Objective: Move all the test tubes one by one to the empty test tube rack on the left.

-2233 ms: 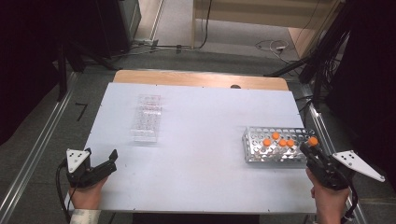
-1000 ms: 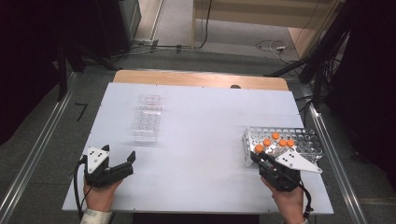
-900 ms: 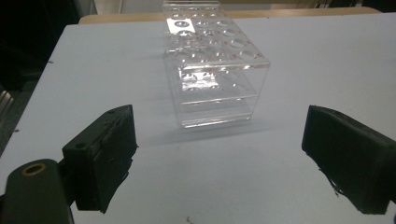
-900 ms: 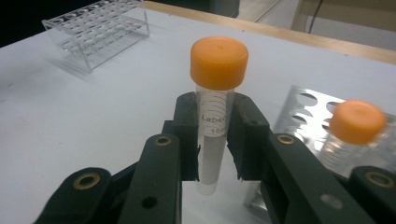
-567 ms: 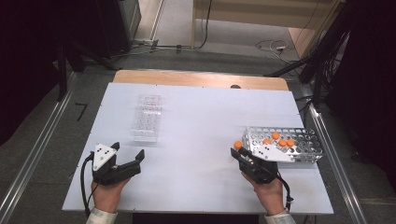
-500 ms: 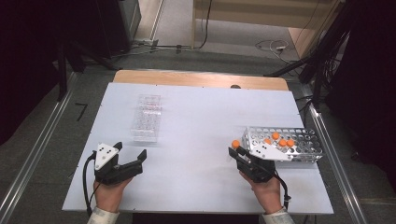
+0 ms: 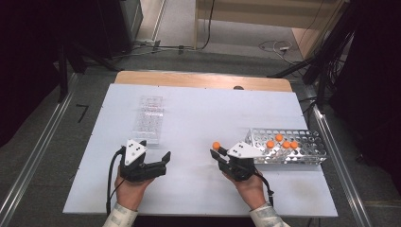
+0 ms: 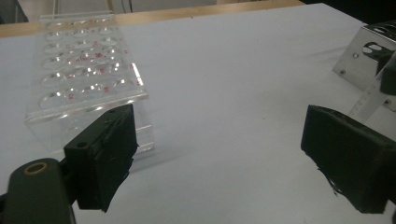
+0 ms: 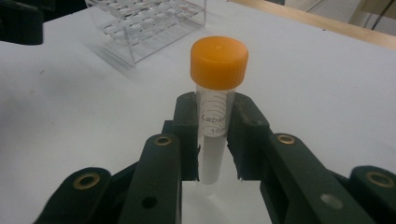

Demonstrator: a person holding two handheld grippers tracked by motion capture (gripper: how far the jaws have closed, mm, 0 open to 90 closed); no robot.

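Both tools have shifted inward since the earlier frame. Right tool [image 9: 212, 140] pinches the orange-capped tube [image 9: 215, 98] upright above the tabletop [image 7: 198, 118], clear of the metal rack [image 7: 288, 146]. Left tool [image 8: 224, 163] stands spread beside the clear rack [image 8: 84, 84], probably to steady it for insertion.

Upright orange-capped clear tube [image 9: 215, 112], clamped above white table [image 9: 327, 84].

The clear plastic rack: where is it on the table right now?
In the high view the clear plastic rack stands on the left half of the white table, just beyond the open left gripper, well apart from the metal rack on the right.
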